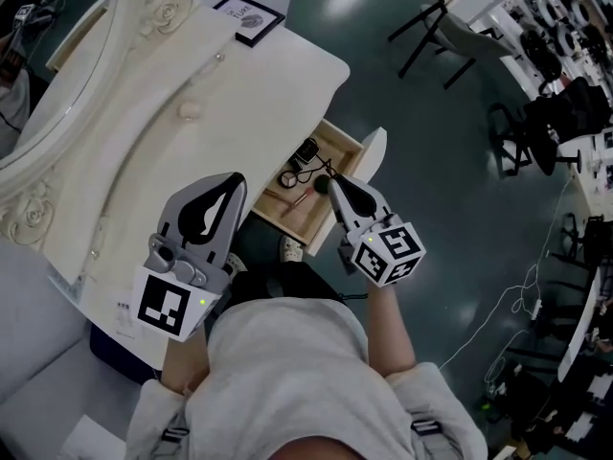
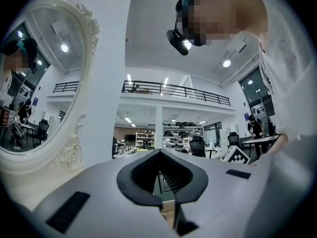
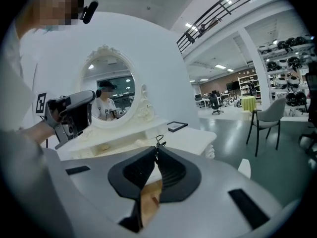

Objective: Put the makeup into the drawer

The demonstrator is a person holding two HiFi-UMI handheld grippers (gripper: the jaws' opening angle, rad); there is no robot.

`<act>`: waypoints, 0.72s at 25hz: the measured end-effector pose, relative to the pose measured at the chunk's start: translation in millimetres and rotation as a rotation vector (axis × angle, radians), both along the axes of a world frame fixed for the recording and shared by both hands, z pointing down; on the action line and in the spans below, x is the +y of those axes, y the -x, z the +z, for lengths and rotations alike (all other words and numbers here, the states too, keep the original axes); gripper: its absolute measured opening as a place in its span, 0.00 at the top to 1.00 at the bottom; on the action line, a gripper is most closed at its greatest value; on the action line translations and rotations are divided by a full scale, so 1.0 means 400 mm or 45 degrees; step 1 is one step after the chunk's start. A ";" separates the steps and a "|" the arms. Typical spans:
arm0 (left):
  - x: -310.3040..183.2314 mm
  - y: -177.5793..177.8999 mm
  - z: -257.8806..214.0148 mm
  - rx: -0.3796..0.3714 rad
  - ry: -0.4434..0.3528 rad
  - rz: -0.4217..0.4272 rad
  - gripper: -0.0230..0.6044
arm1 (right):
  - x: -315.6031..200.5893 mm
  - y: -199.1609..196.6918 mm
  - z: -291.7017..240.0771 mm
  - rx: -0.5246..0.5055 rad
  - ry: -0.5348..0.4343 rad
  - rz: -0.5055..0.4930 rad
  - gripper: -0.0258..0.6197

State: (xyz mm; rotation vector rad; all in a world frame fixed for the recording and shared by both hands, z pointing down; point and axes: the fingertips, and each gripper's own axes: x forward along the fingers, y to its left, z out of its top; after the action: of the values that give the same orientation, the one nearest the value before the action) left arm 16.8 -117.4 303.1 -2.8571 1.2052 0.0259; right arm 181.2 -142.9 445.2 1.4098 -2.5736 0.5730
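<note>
The wooden drawer [image 1: 287, 211] of the white vanity [image 1: 239, 94] stands pulled out, its white front [image 1: 374, 151] toward the room. Inside lie a black wiry item [image 1: 305, 153] and a thin stick-like piece [image 1: 292, 199]. My right gripper [image 1: 332, 182] hangs over the drawer's near end with its jaws shut; a small dark green round thing [image 1: 323, 186] shows right at its tip. In the right gripper view a thin black wire loop [image 3: 158, 142] pokes up above the right gripper [image 3: 156, 150]; whether it is pinched is unclear. My left gripper [image 1: 237, 177] is shut and empty, raised beside the vanity's front edge.
An oval ornate mirror [image 1: 48, 65] backs the vanity. A framed picture [image 1: 249, 17] and a small beige round thing [image 1: 190, 110] rest on its top. A dark blue box [image 1: 115, 348] sits under the vanity. A chair [image 1: 436, 27] stands on the green floor beyond.
</note>
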 end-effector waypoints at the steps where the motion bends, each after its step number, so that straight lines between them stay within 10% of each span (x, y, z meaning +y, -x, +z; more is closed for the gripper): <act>1: -0.002 -0.005 0.004 -0.003 0.005 0.000 0.94 | 0.001 -0.006 0.014 0.003 0.016 0.002 0.91; 18: -0.040 -0.058 0.042 -0.033 0.041 -0.010 0.94 | -0.016 -0.055 0.214 0.136 0.248 -0.073 0.91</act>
State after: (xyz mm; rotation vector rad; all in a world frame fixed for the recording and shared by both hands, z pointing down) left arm 40.0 -133.3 319.9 -2.8706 1.2226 -0.0314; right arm 203.2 -149.2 530.7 1.2642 -2.3937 0.6977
